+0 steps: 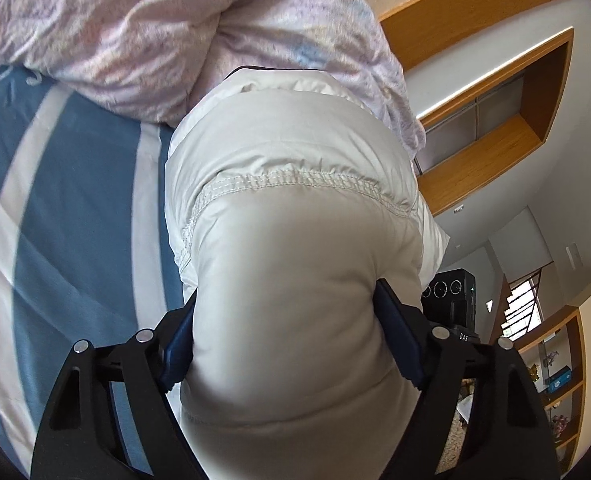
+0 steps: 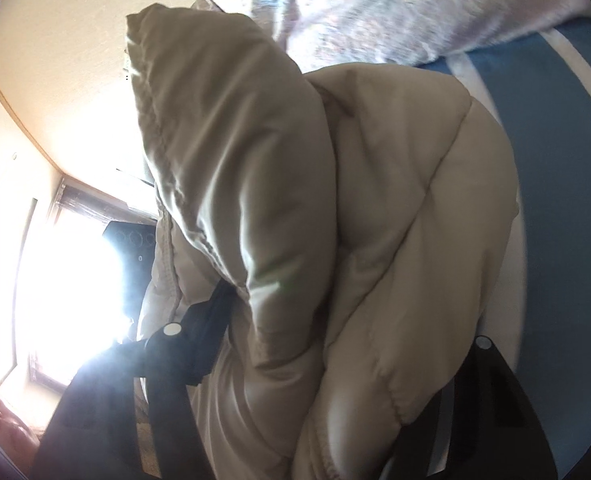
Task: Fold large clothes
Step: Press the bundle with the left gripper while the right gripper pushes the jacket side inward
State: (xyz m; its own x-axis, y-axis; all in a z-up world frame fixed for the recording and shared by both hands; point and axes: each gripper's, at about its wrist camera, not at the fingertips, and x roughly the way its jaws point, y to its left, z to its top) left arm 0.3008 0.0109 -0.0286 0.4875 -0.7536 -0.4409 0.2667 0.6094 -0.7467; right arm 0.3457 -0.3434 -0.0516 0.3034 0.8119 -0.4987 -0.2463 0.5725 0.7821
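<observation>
A puffy off-white quilted jacket (image 1: pixel 291 216) fills the middle of the left wrist view, bulging between the two fingers. My left gripper (image 1: pixel 285 332) is shut on a thick padded fold of it, above a blue and white striped bed sheet (image 1: pixel 75 208). In the right wrist view the same jacket (image 2: pixel 375 220) looks beige and drapes over the tool. My right gripper (image 2: pixel 335 320) is shut on its bunched fabric; the left finger (image 2: pixel 211 320) shows, the right finger is mostly hidden under the cloth.
A crumpled pink and white duvet (image 1: pixel 155 36) lies on the bed behind the jacket, also in the right wrist view (image 2: pixel 395 4). Wooden wall shelves (image 1: pixel 495 128) and a black device (image 1: pixel 455 300) stand beyond. A bright window (image 2: pixel 75 280) glares at the left.
</observation>
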